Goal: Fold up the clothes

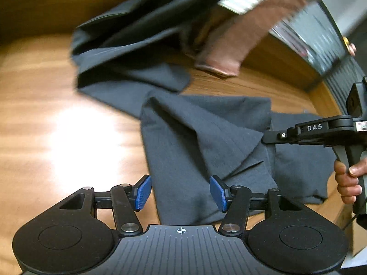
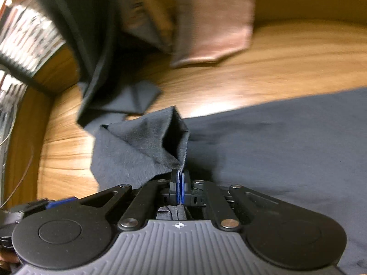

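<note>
Heads up, your far pile is mush: the pinkish cloth [image 1: 231, 52] and the dark garment [image 1: 128, 29] behind it smear into motion blur, and both run off the top edge. The striped thing [image 1: 305, 29] at the bench's far edge is too blurred to identify.

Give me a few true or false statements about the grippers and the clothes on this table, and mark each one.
1. The right gripper has its fingers shut on the dark grey garment. True.
2. The left gripper is clamped on cloth. False: its fingers stand apart, gripping nothing.
3. The table is white plastic. False: it is wood-grained brown.
4. A brownish-pink cloth lies beyond the grey garment. True.
</note>
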